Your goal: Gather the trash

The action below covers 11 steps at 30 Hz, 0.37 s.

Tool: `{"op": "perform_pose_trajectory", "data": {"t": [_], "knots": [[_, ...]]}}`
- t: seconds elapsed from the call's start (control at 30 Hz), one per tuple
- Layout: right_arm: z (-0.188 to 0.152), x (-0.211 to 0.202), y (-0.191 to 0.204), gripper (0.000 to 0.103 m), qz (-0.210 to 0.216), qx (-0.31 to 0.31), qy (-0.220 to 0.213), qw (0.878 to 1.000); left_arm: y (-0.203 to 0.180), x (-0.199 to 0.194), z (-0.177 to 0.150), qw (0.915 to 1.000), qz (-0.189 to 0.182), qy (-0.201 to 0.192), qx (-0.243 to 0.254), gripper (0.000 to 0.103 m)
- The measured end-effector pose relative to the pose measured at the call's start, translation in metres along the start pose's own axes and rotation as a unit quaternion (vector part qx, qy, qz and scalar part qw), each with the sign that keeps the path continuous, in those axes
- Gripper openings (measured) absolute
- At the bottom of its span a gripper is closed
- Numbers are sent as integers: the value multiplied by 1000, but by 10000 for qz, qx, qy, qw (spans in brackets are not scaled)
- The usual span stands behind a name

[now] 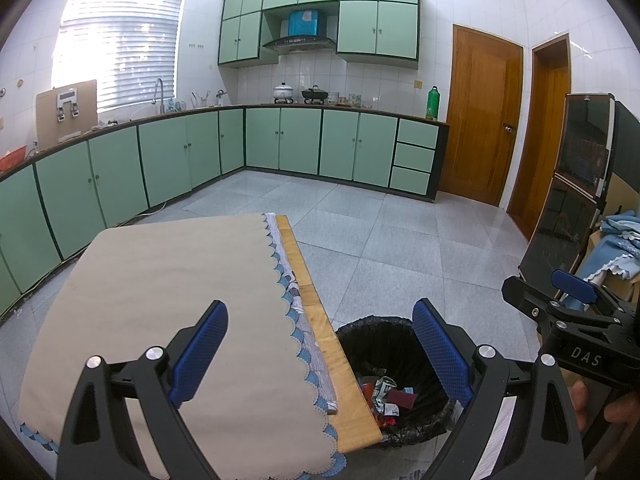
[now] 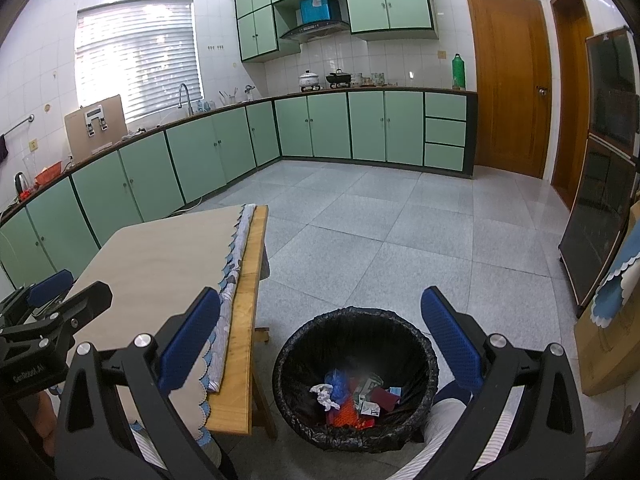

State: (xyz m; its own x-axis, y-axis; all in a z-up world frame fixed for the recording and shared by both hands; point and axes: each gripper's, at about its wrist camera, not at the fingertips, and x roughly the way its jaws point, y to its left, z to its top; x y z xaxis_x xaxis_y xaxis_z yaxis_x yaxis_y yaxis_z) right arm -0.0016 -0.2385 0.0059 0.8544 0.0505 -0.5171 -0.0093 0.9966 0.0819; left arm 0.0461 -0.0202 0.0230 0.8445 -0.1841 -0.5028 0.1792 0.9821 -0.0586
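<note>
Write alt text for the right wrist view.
The open, empty right tongs frame a black-lined trash bin on the grey tile floor, holding crumpled paper, wrappers and other scraps. To its left stands a wooden table under a beige scalloped cloth, with the left tongs at the frame's left edge. Green kitchen cabinets line the far walls.

Trash bin point(image 1: 374, 334): near-left rim hidden behind the desk point(image 1: 352, 408) edge in the left wrist view.
Trash point(image 2: 352, 396): partly blurred; individual pieces cannot be identified.
Right gripper point(image 1: 568, 300): cut off by frame edge.
</note>
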Motion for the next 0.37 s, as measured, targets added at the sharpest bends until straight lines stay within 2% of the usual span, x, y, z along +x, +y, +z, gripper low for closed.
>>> {"op": "perform_pose_trajectory", "data": {"t": [0.37], "knots": [[-6, 5, 0, 98, 7, 9, 26, 10000, 3, 3, -3, 10000, 12, 38, -31, 92]]}}
